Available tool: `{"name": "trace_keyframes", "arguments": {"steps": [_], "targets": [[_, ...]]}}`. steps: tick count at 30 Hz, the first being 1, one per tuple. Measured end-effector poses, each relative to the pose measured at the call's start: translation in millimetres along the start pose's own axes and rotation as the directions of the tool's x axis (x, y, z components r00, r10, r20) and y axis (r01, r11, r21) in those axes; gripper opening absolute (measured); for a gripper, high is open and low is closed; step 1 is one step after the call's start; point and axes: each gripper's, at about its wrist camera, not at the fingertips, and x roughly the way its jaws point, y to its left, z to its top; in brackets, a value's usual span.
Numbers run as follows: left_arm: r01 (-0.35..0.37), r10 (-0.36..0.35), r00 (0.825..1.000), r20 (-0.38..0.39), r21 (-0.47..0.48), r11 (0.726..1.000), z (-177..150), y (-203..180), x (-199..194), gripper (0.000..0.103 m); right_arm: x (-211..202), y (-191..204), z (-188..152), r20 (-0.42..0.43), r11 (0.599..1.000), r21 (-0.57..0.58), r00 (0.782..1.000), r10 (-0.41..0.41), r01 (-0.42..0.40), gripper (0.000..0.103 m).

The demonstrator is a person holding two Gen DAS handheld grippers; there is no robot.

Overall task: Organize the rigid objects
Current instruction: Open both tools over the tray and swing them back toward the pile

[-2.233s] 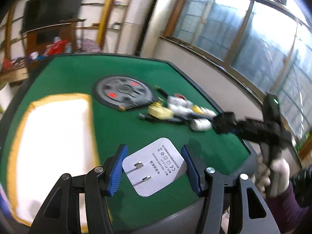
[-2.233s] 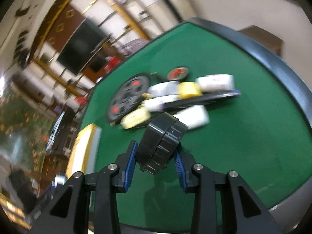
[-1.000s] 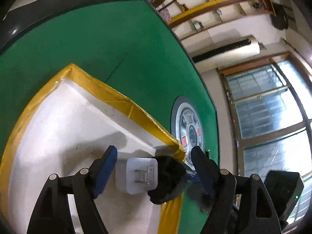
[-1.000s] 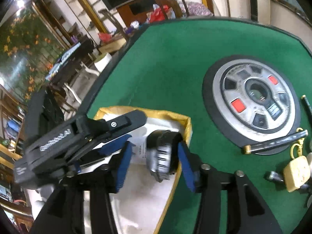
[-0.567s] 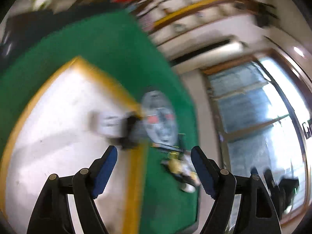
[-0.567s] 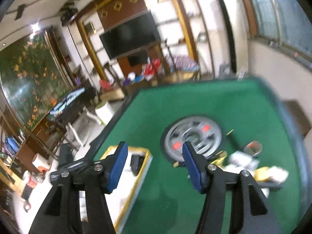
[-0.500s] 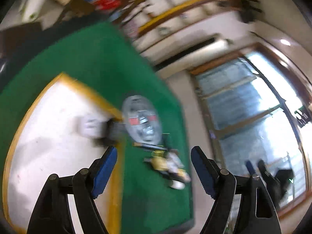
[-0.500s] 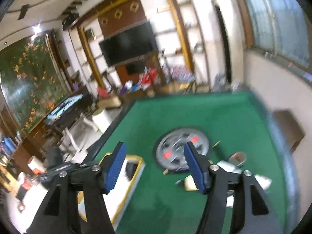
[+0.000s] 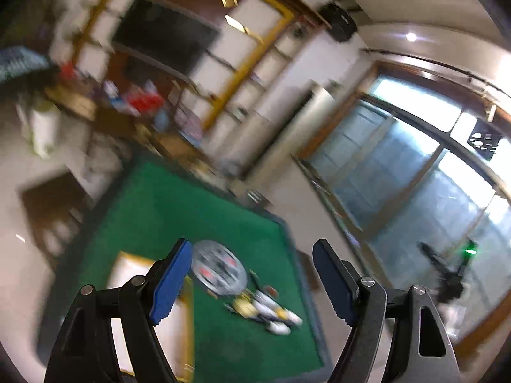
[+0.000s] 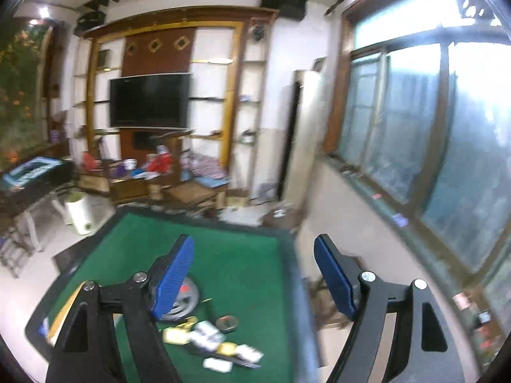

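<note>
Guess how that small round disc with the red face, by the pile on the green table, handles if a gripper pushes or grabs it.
The small round disc lies flat on the green table, so it probably slides on the felt rather than rolls. It looks low and thin, likely hard to pinch from above. The view is too blurred to judge weight or material.

Open green felt tabletop [image 10: 242,265] on far half, round grey metal disc [image 10: 185,296] mid-table, blurred cluster of small white and yellow objects [image 10: 210,341] just beside it, yellow-edged white tray [image 9: 166,328] at left.
</note>
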Motion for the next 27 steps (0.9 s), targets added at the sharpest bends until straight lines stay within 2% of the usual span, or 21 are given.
{"name": "trace_keyframes", "arguments": {"steps": [2, 4, 6, 7, 8, 9, 10, 11, 12, 13, 14, 15, 16, 17, 18, 20, 21, 24, 25, 26, 27], "targets": [[-0.109, 0.104, 0.991, 0.089, 0.054, 0.993, 29, -5, -32, 0.081, -17, -21, 27, 0.037, 0.997, -0.002, 0.996, -0.075, 0.076, 0.077], [-0.240, 0.220, 0.955, 0.197, 0.082, 0.967, 62, -9, -69, 0.081, -33, -41, 50, 0.068, 0.988, 0.012, 0.986, -0.152, 0.151, 0.077], [-0.361, 0.330, 0.903, 0.275, 0.073, 0.930, 88, -7, -99, 0.081, -44, -62, 74, 0.080, 0.971, 0.026, 0.967, -0.241, 0.239, 0.078], [-0.434, 0.393, 0.864, 0.315, 0.069, 0.898, 104, -7, -113, 0.081, -46, -70, 81, 0.075, 0.962, 0.022, 0.959, -0.274, 0.273, 0.078], [-0.496, 0.445, 0.825, 0.348, 0.069, 0.866, 116, -7, -123, 0.081, -50, -76, 90, 0.073, 0.942, 0.005, 0.940, -0.334, 0.335, 0.078], [-0.587, 0.521, 0.754, 0.401, 0.055, 0.808, 132, -9, -137, 0.081, -52, -80, 98, 0.067, 0.911, -0.027, 0.910, -0.409, 0.411, 0.078], [-0.652, 0.571, 0.694, 0.439, 0.047, 0.756, 141, -11, -144, 0.081, -52, -81, 105, 0.060, 0.884, -0.054, 0.885, -0.461, 0.464, 0.078], [-0.728, 0.625, 0.611, 0.485, 0.033, 0.685, 147, -9, -153, 0.081, -53, -87, 112, 0.059, 0.847, -0.088, 0.852, -0.521, 0.524, 0.078], [-0.820, 0.687, 0.478, 0.547, -0.003, 0.573, 155, -12, -159, 0.081, -57, -91, 118, 0.070, 0.804, -0.110, 0.811, -0.581, 0.585, 0.078], [-0.873, 0.718, 0.385, 0.580, -0.025, 0.488, 154, -10, -162, 0.082, -60, -95, 123, 0.081, 0.772, -0.113, 0.780, -0.620, 0.626, 0.078], [-0.913, 0.736, 0.305, 0.605, -0.035, 0.407, 152, -11, -159, 0.085, -66, -102, 129, 0.093, 0.737, -0.105, 0.744, -0.661, 0.668, 0.078], [-0.931, 0.738, 0.271, 0.618, -0.027, 0.364, 148, -5, -152, 0.087, -72, -108, 130, 0.105, 0.700, -0.093, 0.707, -0.700, 0.708, 0.080], [-0.923, 0.725, 0.305, 0.618, 0.004, 0.384, 139, 3, -144, 0.088, -77, -112, 128, 0.115, 0.677, -0.081, 0.682, -0.723, 0.732, 0.085], [-0.898, 0.707, 0.373, 0.601, 0.043, 0.437, 130, 10, -136, 0.089, -78, -116, 121, 0.118, 0.676, -0.050, 0.677, -0.727, 0.735, 0.089], [-0.841, 0.672, 0.492, 0.553, 0.102, 0.531, 116, 21, -121, 0.089, -76, -116, 111, 0.112, 0.707, -0.030, 0.705, -0.700, 0.707, 0.092], [-0.735, 0.597, 0.641, 0.483, 0.163, 0.658, 85, 35, -95, 0.089, -59, -109, 78, 0.076, 0.796, -0.049, 0.797, -0.599, 0.603, 0.092], [-0.666, 0.538, 0.715, 0.445, 0.202, 0.718, 62, 39, -79, 0.089, -44, -107, 64, 0.055, 0.817, -0.072, 0.820, -0.570, 0.573, 0.092], [-0.478, 0.374, 0.864, 0.337, 0.317, 0.819, -9, 33, -37, 0.089, 9, -72, -18, -0.038, 0.909, -0.132, 0.915, -0.403, 0.395, 0.092], [-0.423, 0.330, 0.897, 0.295, 0.350, 0.836, -29, 23, -25, 0.089, 22, -65, -44, -0.073, 0.938, -0.121, 0.939, -0.336, 0.326, 0.092], [-0.359, 0.283, 0.928, 0.242, 0.381, 0.852, -48, 17, -6, 0.089, 40, -54, -83, -0.128, 0.973, -0.087, 0.966, -0.223, 0.213, 0.092], [-0.288, 0.231, 0.955, 0.185, 0.399, 0.870, -70, 11, 11, 0.089, 56, -45, -117, -0.177, 0.992, -0.047, 0.976, -0.127, 0.120, 0.092]]}}
